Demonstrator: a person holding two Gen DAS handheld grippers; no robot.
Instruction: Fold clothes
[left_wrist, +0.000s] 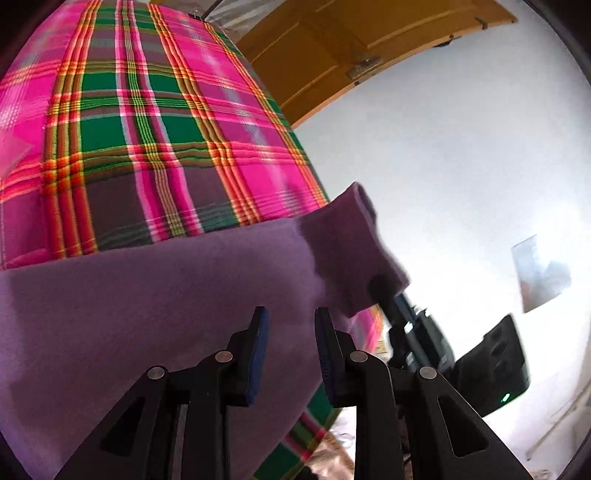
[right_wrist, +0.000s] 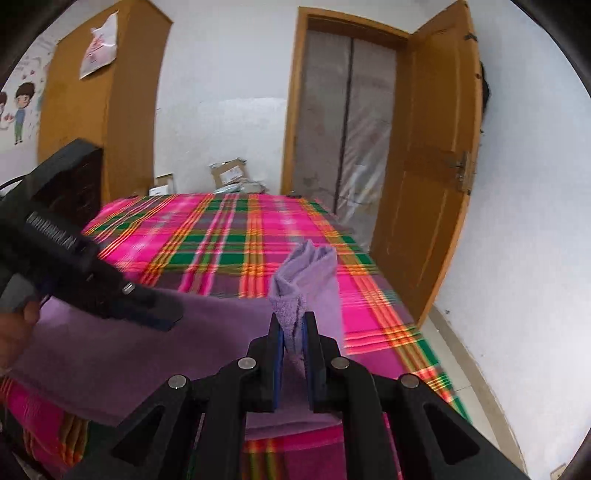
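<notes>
A purple fleece garment lies spread on a bed covered by a pink, green and orange plaid blanket. My left gripper hovers just above the garment's body with its jaws apart and nothing between them. My right gripper is shut on a bunched edge of the purple garment and lifts it off the bed, the fabric standing up above the jaws. The right gripper also shows in the left wrist view, pinching that raised corner. The left gripper shows at the left of the right wrist view.
An open wooden door and doorway stand beyond the bed's far right corner. A wooden wardrobe stands at the far left. Cardboard boxes sit behind the bed. Tiled floor runs along the bed's right side.
</notes>
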